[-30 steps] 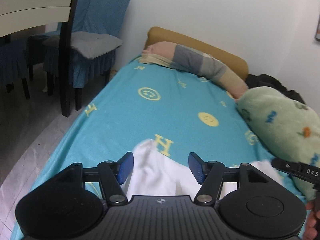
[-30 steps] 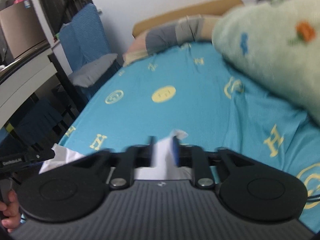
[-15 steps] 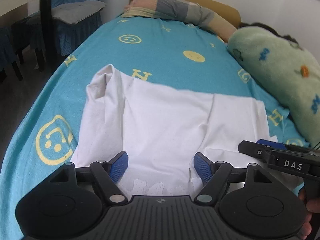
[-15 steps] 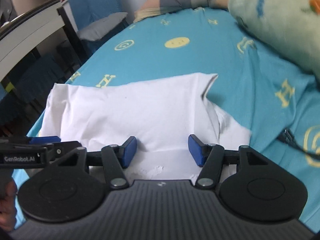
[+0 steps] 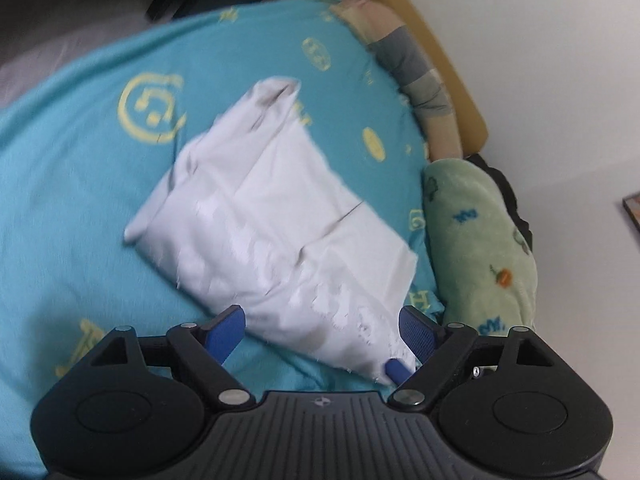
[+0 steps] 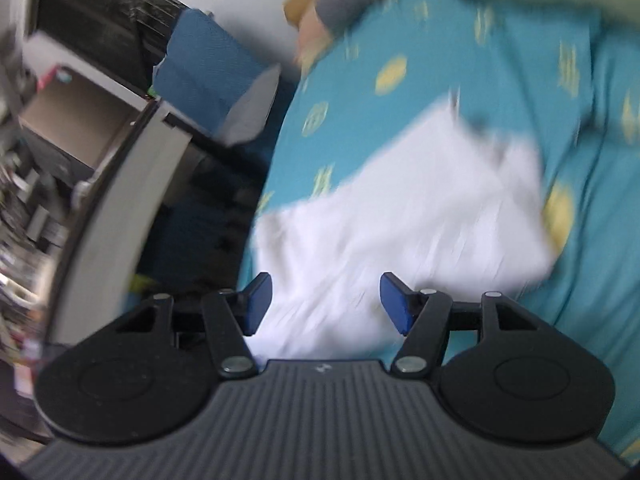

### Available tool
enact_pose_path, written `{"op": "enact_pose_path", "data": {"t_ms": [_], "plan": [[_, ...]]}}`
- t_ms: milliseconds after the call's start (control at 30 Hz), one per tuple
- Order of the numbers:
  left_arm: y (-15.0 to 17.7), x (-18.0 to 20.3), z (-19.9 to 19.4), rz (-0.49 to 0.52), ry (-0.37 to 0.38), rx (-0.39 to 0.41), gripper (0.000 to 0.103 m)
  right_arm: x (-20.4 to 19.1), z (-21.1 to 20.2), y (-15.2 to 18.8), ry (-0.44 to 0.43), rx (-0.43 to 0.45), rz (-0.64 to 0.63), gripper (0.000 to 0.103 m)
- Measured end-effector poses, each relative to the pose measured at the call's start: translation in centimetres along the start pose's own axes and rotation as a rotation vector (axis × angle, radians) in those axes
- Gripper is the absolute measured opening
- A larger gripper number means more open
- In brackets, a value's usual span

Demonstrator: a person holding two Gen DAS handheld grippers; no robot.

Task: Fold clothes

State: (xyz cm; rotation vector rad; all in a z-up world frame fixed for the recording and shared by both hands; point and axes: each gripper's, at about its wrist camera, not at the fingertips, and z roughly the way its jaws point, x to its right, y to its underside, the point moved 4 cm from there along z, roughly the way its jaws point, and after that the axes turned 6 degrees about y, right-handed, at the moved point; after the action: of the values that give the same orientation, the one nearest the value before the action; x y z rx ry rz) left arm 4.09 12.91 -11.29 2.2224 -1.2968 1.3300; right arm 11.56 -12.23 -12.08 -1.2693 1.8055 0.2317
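Note:
A white folded garment (image 5: 272, 224) lies flat on the teal bed sheet (image 5: 76, 200). It also shows, blurred, in the right wrist view (image 6: 400, 220). My left gripper (image 5: 320, 332) is open and empty above the garment's near edge. A blue fingertip of the other gripper (image 5: 396, 370) shows at the garment's near corner. My right gripper (image 6: 326, 304) is open and empty over the garment's near edge, close to the bed's left side.
A green plush blanket (image 5: 480, 240) lies at the bed's right side. A striped pillow (image 5: 412, 64) sits at the head by a tan headboard. A blue-covered chair (image 6: 208, 76), a white table edge (image 6: 120, 208) and a cardboard box (image 6: 76, 124) stand left of the bed.
The right gripper opened and let go of the garment, which now lies folded on the bed. Both grippers tilted and swung, and the views are rotated and blurred.

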Motion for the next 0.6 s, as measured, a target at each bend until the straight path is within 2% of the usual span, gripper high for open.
{"op": "enact_pose_path", "data": {"t_ms": [67, 100, 167, 233, 333, 433, 567, 600], "plan": [[-0.3, -1.3, 1.3, -0.057, -0.005, -0.02, 0.086, 1.0, 1.7, 1.0, -0.071, -0.105, 0.129, 0.069], [-0.4, -1.9, 1.9, -0.085, -0.007, -0.03, 0.086, 1.4, 2.4, 1.3, -0.09, -0.133, 0.18, 0.076], [-0.8, -3.2, 3.2, -0.144, -0.014, -0.044, 0.082, 2.3, 3.8, 1.8, -0.113, -0.173, 0.267, 0.076], [-1.4, -4.2, 3.4, -0.191, -0.029, -0.014, 0.077, 2.8, 4.9, 2.1, -0.109, -0.197, 0.309, 0.076], [-2.3, -5.3, 3.4, -0.234, -0.043, 0.029, 0.065, 3.7, 6.2, 2.2, -0.102, -0.215, 0.366, 0.076], [-3.1, -6.2, 3.4, -0.271, -0.052, 0.07, 0.038, 4.7, 6.9, 2.0, -0.091, -0.209, 0.425, 0.076], [-3.4, -5.0, 2.5, -0.228, 0.006, 0.103, 0.021, 5.6, 6.7, 1.5, -0.065, -0.171, 0.458, 0.075], [-3.5, -4.7, 2.3, -0.217, 0.021, 0.111, 0.02, 5.8, 6.3, 1.3, -0.062, -0.153, 0.468, 0.075]]}}
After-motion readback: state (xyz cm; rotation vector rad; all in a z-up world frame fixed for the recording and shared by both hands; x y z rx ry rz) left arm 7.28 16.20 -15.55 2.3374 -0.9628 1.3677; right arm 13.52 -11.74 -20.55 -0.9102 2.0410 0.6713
